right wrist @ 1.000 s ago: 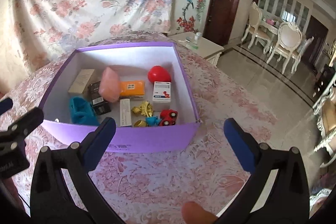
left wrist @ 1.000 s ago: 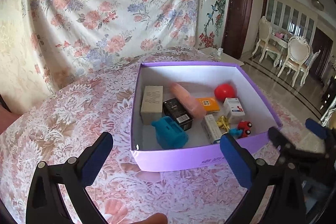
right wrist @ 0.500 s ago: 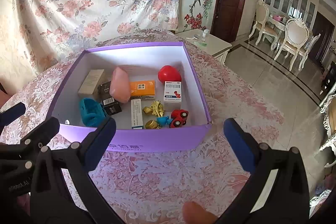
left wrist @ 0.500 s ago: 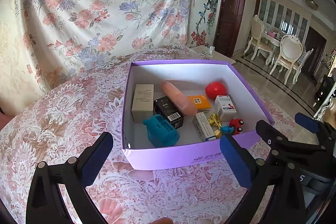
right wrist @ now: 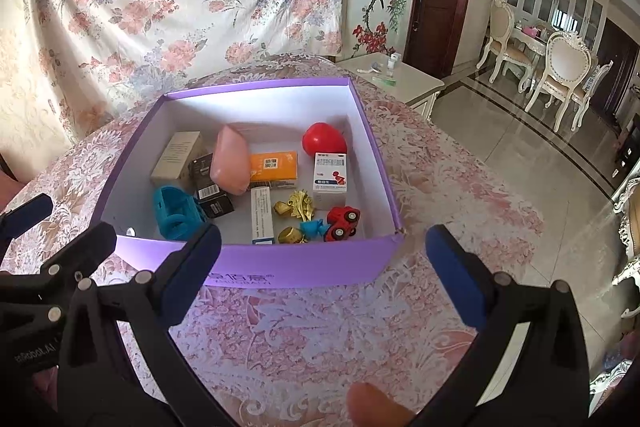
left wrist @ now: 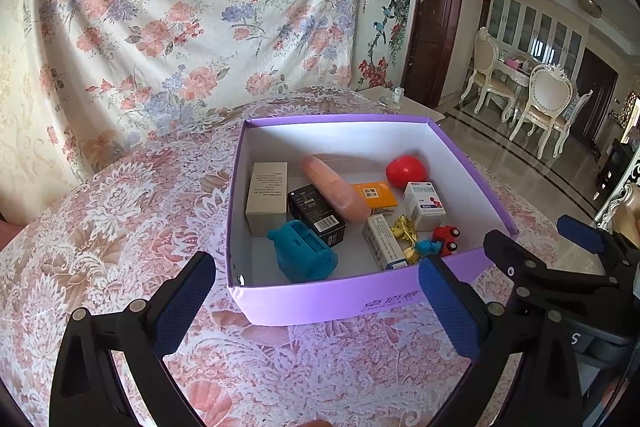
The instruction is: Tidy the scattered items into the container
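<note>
Round table draped in a pink-and-white floral lace cloth (right wrist: 328,327); floral sheet (left wrist: 180,7) hung behind it.

Container: square purple cardboard box with white interior (right wrist: 280,267), lid off, at table centre, twelve o'clock from both grippers.

Contents, by clock position within the box, right wrist view:
- Beige rectangular carton (right wrist: 176,157), ten o'clock, by the left wall.
- Black carton with barcode label (right wrist: 210,187), just right of the beige one.
- Pink rounded oblong piece (right wrist: 231,163), near centre, lying over the black carton.
- Orange flat carton (right wrist: 274,167), centre.
- Red glossy ball (right wrist: 323,139), one o'clock, far corner.
- White-and-blue medicine carton (right wrist: 330,179), three o'clock.
- Teal ribbed plastic toy (right wrist: 176,213), eight o'clock, by the near wall.
- Narrow white carton (right wrist: 262,215), six o'clock.
- Gold metallic trinkets (right wrist: 298,209), just right of it.
- Small red toy car (right wrist: 342,223), five o'clock, with a small blue figure (right wrist: 312,228) touching it.

No loose items visible on the cloth.

Left gripper (left wrist: 316,311): blue-padded fingers spread wide, empty, over the cloth short of the near wall.
Right gripper (right wrist: 322,277): fingers likewise spread, empty, framing the near wall; a fingertip (right wrist: 374,405) at the lower edge.
</note>
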### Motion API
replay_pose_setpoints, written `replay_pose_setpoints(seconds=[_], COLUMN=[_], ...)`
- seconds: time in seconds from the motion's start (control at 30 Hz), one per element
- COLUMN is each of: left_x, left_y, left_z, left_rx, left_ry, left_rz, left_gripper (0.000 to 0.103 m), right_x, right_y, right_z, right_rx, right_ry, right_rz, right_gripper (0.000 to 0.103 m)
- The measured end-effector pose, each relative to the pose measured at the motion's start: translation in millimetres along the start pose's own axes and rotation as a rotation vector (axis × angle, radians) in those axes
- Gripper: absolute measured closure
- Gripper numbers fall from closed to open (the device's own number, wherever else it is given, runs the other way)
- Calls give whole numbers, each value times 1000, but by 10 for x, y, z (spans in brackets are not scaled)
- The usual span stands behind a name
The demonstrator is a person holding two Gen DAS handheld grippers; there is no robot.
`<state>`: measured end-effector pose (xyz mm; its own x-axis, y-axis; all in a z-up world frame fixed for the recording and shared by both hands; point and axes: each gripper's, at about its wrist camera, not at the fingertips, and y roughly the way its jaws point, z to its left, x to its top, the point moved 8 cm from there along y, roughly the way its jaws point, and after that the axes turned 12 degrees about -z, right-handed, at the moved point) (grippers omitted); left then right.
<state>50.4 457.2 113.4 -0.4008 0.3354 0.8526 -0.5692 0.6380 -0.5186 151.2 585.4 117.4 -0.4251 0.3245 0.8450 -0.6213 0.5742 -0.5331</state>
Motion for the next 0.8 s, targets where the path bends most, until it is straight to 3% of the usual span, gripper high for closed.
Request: replay_pose_setpoints(seconds=[0.8], left_x=[-7], left_y=[-12], left_z=[-15], left_rx=[14], left_ry=[17], left_rz=[-26], left_gripper=[1], right_x=[-23], right_y=[3], right_z=[-34], right_rx=[-4], right_ry=[-3], right_rz=[6], right_gripper=[1])
